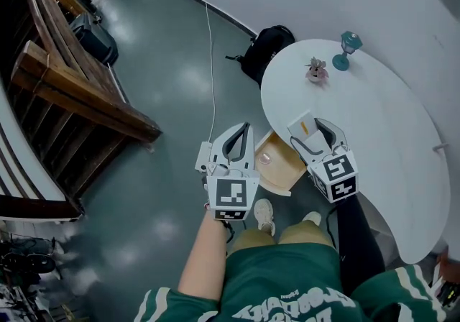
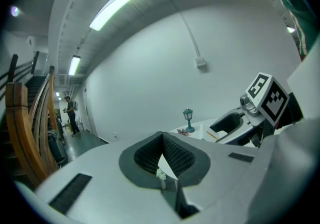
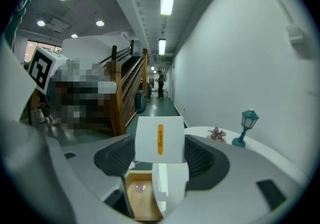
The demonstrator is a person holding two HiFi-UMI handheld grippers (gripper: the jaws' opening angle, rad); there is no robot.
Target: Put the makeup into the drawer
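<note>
A white makeup box [image 1: 303, 127] with an orange stripe [image 3: 159, 139] is clamped between the pads of my right gripper [image 1: 310, 134], which hangs at the near edge of the round white table [image 1: 388, 134]. Just below and left of it, an open wooden drawer [image 1: 282, 169] sticks out from under the table. A small pink round thing [image 1: 264, 159] lies inside the drawer [image 3: 142, 203]. My left gripper [image 1: 243, 131] floats over the floor left of the drawer. Its jaw tips meet and nothing is between them [image 2: 162, 135].
A teal lamp figure [image 1: 348, 48] and a pink flower ornament [image 1: 316, 69] stand at the table's far side. A black backpack [image 1: 269, 47] lies on the floor beyond the table, next to a white cable [image 1: 210, 62]. A wooden staircase [image 1: 79, 90] runs along the left.
</note>
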